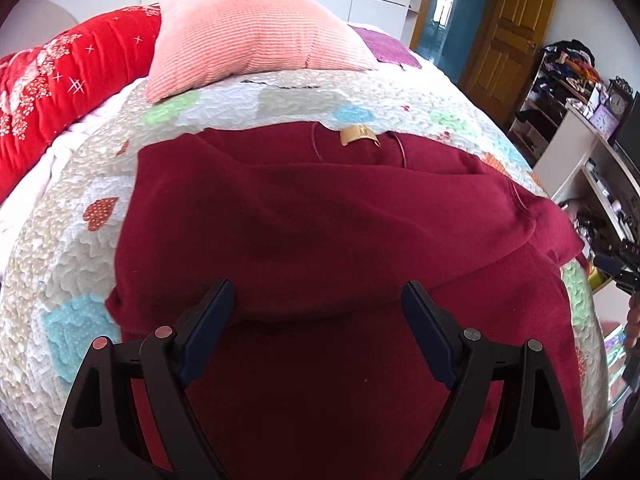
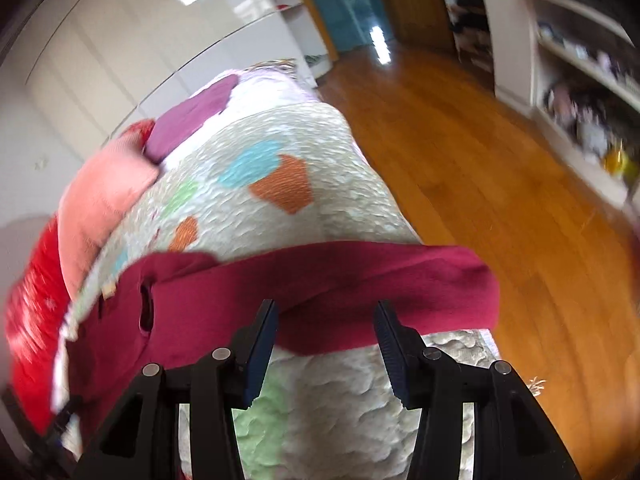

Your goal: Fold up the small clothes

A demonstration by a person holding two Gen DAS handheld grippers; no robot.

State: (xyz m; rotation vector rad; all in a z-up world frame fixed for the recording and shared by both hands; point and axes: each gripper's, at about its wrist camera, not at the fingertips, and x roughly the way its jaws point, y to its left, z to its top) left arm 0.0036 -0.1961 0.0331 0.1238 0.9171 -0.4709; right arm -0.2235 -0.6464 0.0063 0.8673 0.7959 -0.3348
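Note:
A dark red garment [image 1: 320, 232] lies partly folded on the quilted bed, with a gold label [image 1: 359, 135] at its far edge. My left gripper [image 1: 318, 296] is open just above the garment's folded edge, holding nothing. In the right wrist view, a red sleeve [image 2: 360, 280] stretches across the bed's right side, its end hanging over the edge. My right gripper [image 2: 326, 316] is open, its tips at the sleeve's near edge, not closed on it. This view is blurred by motion.
A patchwork quilt [image 1: 72, 272] covers the bed. A pink pillow [image 1: 256, 36] and a red blanket [image 1: 60, 80] lie at the far end. White shelves [image 1: 592, 168] with clutter stand to the right. Wooden floor [image 2: 500, 168] lies beside the bed's right edge.

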